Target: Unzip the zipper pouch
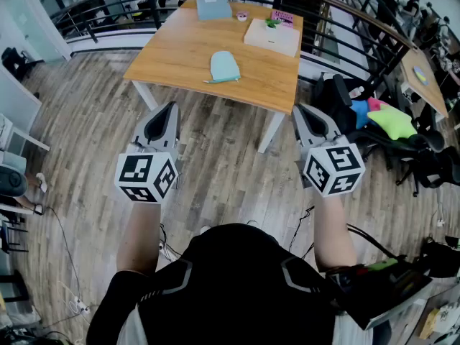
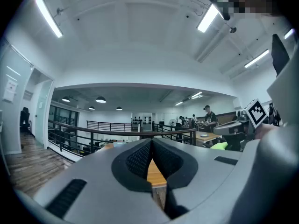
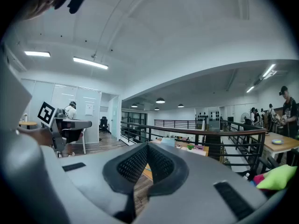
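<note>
The head camera sits up high on the person and looks steeply down at the wooden table (image 1: 251, 63), which stands a little way ahead. The cameras on the left gripper (image 1: 169, 110) and right gripper (image 1: 305, 112) sit low, well back from the table, facing it. All three views share the table and the black railing (image 1: 108, 16) behind it.

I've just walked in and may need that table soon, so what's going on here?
A person stands back from the wooden table, holding a hand-held gripper in each hand. The left hand-held gripper and the right hand-held gripper are both shut and empty, held out over the floor. The light blue zipper pouch lies on the table with nothing touching it, so the unzipping has not begun.
</note>
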{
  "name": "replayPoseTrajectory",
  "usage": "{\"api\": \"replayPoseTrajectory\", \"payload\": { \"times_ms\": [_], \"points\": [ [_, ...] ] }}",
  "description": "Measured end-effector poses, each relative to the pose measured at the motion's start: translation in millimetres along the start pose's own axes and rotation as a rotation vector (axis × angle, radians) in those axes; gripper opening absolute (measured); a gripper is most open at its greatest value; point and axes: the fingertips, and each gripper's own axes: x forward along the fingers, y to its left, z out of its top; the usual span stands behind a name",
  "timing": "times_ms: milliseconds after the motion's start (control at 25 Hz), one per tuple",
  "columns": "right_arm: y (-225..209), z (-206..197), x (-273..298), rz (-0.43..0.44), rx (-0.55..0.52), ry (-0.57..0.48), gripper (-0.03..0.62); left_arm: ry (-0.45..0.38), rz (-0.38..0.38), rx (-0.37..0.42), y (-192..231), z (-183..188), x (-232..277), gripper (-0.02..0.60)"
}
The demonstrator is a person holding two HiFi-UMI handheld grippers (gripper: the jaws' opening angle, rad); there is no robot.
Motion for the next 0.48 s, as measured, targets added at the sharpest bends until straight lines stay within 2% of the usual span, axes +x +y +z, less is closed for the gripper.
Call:
{"api": "replayPoseTrajectory", "payload": {
  "times_ms": [480],
  "points": [
    [-2.4,0.7,-0.1,0.005,0.045,-0.019,0.009,-0.002,0.021,0.014,-2.2,-3.1,-3.0,0.029]
  ]
}}
